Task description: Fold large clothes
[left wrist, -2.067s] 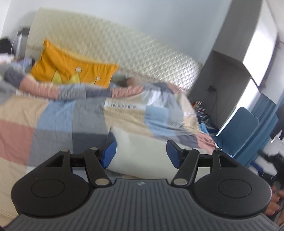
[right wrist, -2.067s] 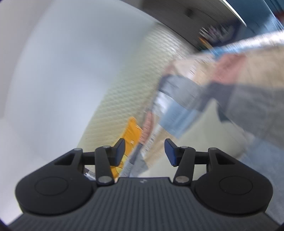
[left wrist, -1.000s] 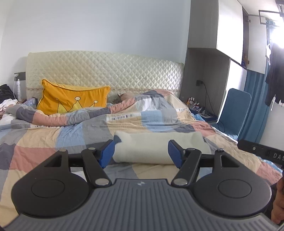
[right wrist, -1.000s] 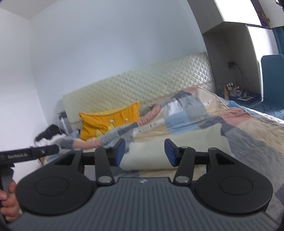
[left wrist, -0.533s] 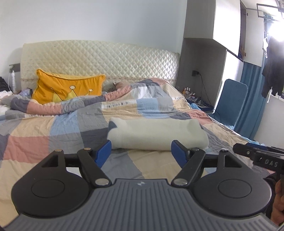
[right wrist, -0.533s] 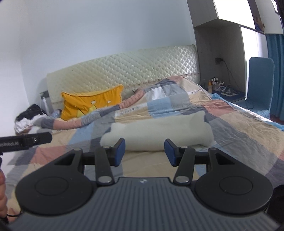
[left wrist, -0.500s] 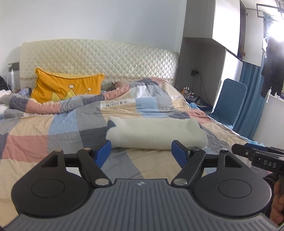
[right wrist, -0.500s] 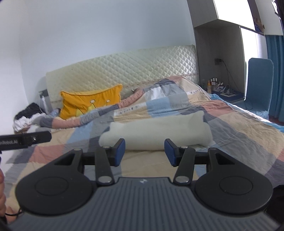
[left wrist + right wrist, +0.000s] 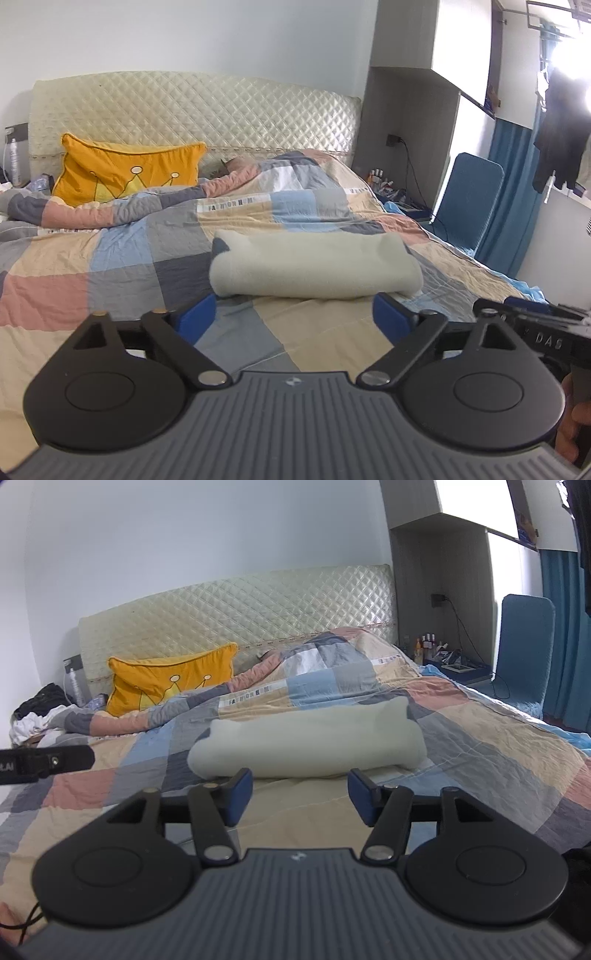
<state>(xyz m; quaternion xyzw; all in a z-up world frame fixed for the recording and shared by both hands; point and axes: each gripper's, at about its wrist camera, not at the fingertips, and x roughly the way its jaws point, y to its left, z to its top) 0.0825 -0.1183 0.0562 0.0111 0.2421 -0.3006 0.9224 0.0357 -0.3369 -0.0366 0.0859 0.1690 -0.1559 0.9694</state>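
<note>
Left wrist view: left gripper [image 9: 293, 319] sits at lower centre of the frame, jaws spread very wide after just opening further, nothing between the blue pads [image 9: 195, 317]. Folded cream garment [image 9: 314, 267] lies across the patchwork quilt [image 9: 122, 258] on the bed, at mid-frame just beyond the pads and clear of them. Yellow crown cushion [image 9: 129, 173] leans at upper left against the quilted headboard [image 9: 192, 110]. At the right edge, part of the other gripper and a hand [image 9: 570, 424] holding it are visible.

Right wrist view: right gripper [image 9: 300, 794] at lower centre, jaws moderately apart and lately widened, empty. Same garment [image 9: 306, 740] lies on the quilt [image 9: 480, 746] at mid-frame, ahead of the pads [image 9: 240, 794], untouched. Blue chair [image 9: 524, 646] stands at right.
</note>
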